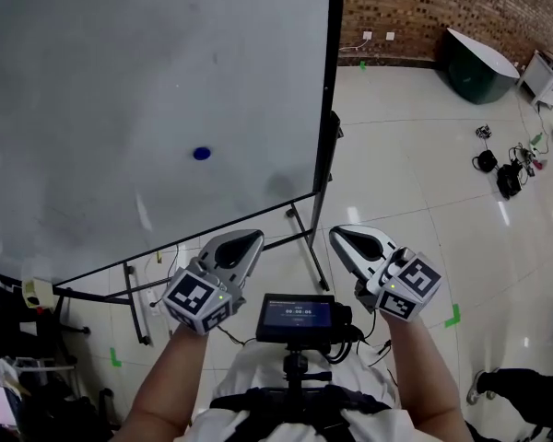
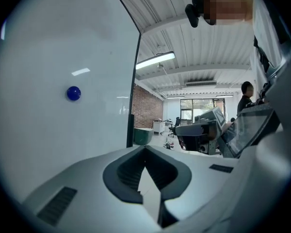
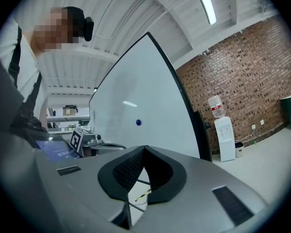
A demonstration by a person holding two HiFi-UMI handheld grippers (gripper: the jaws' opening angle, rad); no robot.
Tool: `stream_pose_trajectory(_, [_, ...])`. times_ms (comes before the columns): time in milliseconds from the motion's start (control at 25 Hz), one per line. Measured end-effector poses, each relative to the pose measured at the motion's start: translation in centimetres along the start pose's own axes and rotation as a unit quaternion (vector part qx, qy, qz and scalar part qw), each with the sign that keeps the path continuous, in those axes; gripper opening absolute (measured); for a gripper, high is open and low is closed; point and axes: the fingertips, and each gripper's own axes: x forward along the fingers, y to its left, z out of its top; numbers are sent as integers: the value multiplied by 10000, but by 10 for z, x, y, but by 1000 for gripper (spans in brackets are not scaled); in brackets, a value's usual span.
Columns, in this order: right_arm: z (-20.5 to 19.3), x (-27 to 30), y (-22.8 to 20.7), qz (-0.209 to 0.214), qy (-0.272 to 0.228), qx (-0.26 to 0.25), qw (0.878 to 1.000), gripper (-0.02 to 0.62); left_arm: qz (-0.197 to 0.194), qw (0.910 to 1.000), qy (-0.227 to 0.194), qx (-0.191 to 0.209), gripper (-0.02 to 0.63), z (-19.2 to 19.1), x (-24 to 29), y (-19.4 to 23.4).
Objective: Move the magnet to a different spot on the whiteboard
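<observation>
Blue magnet [image 1: 201, 153] on whiteboard [image 1: 120, 53], well apart from left gripper [image 1: 248, 238], right gripper [image 1: 342, 236]; fingers of both together, empty.

Small round blue magnet [image 1: 201, 153] stuck mid-whiteboard [image 1: 92, 72], untouched

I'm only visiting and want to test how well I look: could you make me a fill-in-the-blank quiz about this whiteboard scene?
1. The small round magnet stuck on the whiteboard is ____ in colour.
2. The left gripper and the right gripper both have their fingers ____, not open, and hold nothing.
3. The wall beyond the whiteboard is built of ____.

Missing words: blue; shut; brick.
</observation>
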Motion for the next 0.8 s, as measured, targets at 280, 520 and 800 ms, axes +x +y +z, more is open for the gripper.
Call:
stream_pose_trajectory(280, [15, 16, -26, 499, 29, 32, 9987, 32, 840, 9961, 149, 212, 9, 13, 17, 19])
stream_pose_trajectory(520, [25, 25, -37, 942, -7, 68, 9955, 32, 1487, 9872, 315, 485, 9, 22, 21, 27])
stream_pose_trajectory(800, [28, 41, -33, 1435, -11, 140, 9895, 31, 2246, 9620, 719, 1377, 9, 32, 13, 41])
